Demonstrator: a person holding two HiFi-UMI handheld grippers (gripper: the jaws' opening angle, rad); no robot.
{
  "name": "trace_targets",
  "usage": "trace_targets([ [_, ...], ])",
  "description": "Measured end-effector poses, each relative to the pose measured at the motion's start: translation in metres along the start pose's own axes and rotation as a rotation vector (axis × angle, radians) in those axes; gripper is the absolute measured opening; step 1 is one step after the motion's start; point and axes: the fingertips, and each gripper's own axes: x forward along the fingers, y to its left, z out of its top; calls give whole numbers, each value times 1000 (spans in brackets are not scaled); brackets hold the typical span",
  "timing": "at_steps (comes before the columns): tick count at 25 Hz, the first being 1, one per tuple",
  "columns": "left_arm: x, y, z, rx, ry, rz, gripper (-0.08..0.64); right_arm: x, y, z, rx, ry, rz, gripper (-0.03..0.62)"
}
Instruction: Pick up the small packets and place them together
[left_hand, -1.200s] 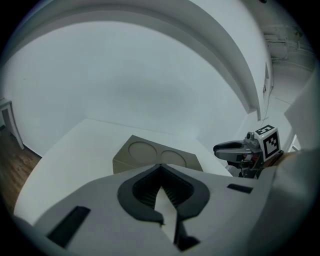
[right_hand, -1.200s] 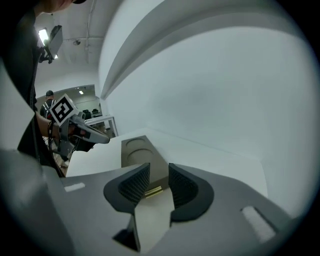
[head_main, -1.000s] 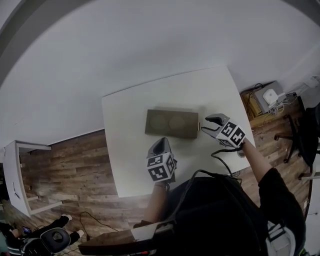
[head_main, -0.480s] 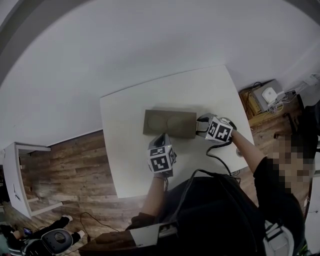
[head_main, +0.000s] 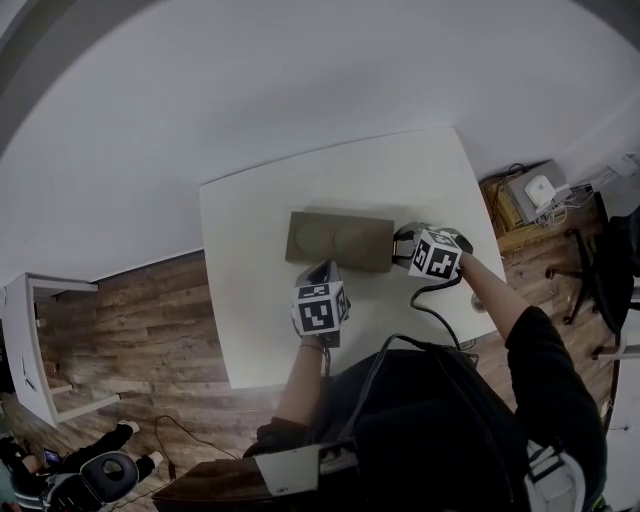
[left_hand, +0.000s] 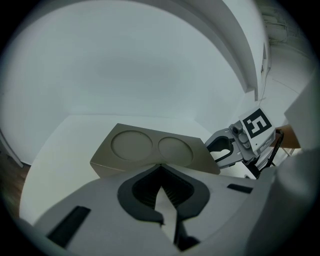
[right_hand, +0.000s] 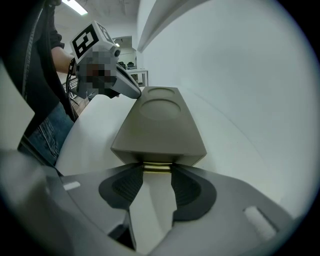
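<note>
A flat taupe box (head_main: 338, 241) with two round recesses in its top lies on the white table (head_main: 250, 320). No small packets show in any view. My right gripper (head_main: 403, 247) is at the box's right end. In the right gripper view its jaws (right_hand: 157, 172) are closing, and a small brass-coloured tab (right_hand: 157, 168) on the end of the box (right_hand: 160, 125) lies between the tips. My left gripper (head_main: 322, 268) hovers at the box's near long side, shut with nothing in it (left_hand: 160, 167). The left gripper view shows the box (left_hand: 150, 147) just ahead and the right gripper (left_hand: 220, 147) at its far end.
The table's near edge is close to the person's body, with wooden floor (head_main: 150, 330) beyond it. A cable (head_main: 440, 300) trails from the right gripper. A white shelf unit (head_main: 30, 350) stands at far left. A low stand with devices (head_main: 535, 195) and an office chair (head_main: 600, 270) are at right.
The right gripper has moved left up to the box's right end. The left gripper has shifted slightly up towards the box's near side.
</note>
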Motion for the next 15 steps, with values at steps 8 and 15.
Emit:
trace_targets([
  [8, -1, -1, -3, 32, 19, 5, -3, -2, 2, -2, 0, 11, -7, 166],
  [15, -1, -1, -2, 23, 17, 5, -3, -12, 2, -19, 3, 31, -15, 166],
])
